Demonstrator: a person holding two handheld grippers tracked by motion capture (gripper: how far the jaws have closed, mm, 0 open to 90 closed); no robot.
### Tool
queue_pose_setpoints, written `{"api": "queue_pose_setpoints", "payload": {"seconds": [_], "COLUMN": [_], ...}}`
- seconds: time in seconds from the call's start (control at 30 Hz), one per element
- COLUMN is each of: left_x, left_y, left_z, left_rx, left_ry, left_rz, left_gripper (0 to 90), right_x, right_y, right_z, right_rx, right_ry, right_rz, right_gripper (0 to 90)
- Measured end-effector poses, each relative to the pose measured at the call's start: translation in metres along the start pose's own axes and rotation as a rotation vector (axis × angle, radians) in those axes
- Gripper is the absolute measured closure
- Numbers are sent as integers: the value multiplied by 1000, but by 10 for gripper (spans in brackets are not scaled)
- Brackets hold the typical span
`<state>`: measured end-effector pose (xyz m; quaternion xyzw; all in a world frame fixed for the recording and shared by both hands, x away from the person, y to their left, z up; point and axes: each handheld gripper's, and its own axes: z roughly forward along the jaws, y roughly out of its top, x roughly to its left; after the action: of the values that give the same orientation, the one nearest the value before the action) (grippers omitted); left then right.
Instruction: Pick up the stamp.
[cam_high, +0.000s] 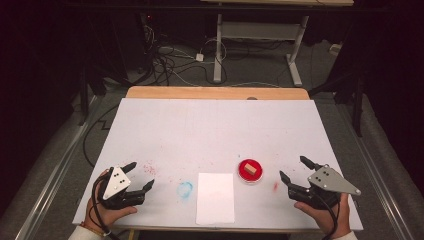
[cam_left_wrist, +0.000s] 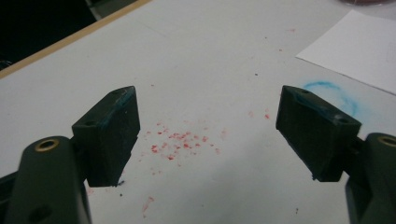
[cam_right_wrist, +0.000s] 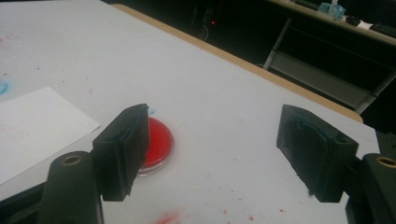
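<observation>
Your left gripper (cam_high: 139, 177) rests low at the near left of the white table cover (cam_high: 215, 130), its jaws spread wide with nothing between them; in the left gripper view they frame a scatter of red specks (cam_left_wrist: 180, 144), with a smeared blue ring (cam_left_wrist: 334, 93) just beyond the right-hand jaw. Your right gripper (cam_high: 296, 170) sits at the near right, jaws likewise apart and empty. Between your hands lies a blank white sheet of paper (cam_high: 215, 198). Just beyond its far right corner is a round red ink pad (cam_high: 250, 171) with a small tan block (cam_high: 249, 170) resting on it, near your right gripper's left-hand jaw.
</observation>
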<state>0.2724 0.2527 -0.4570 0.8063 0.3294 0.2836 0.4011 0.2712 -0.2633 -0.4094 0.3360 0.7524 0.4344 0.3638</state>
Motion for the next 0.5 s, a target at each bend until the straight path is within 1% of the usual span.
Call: {"api": "queue_pose_setpoints", "payload": {"seconds": [0.03,0.07,0.1,0.13,0.17,0.3,0.37,0.4,0.43,0.47,0.5], "left_x": [0,0,0,1,1,1,1,1,1,1,1], "left_y": [0,-1,-1,-2,-2,-3,-3,-3,-3,-3,-4], "left_z": [2,4,5,6,6,6,6,6,6,7,7], "left_rx": [9,14,19,22,23,25,27,27,31,36,38], "left_ry": [-4,-6,-8,-12,-10,-12,-9,-13,-14,-16,-22], "left_rz": [5,9,10,8,7,13,13,10,9,6,-4], "left_gripper": [208,208,208,208,208,208,207,207,207,207,207], "right_x": [-1,-1,-2,-2,-2,-1,-1,-2,-4,-4,-10], "right_y": [0,0,0,-1,-1,3,7,10,17,17,27], "right_z": [1,1,3,4,4,5,6,6,7,7,9], "right_rx": [13,13,34,37,37,51,56,65,86,86,104], "right_ry": [5,5,19,31,31,38,39,41,43,43,64], "right_rz": [5,5,9,13,13,-6,-13,-20,-29,-29,-21], "right_gripper": [266,266,275,275,275,276,285,292,301,301,308]}}
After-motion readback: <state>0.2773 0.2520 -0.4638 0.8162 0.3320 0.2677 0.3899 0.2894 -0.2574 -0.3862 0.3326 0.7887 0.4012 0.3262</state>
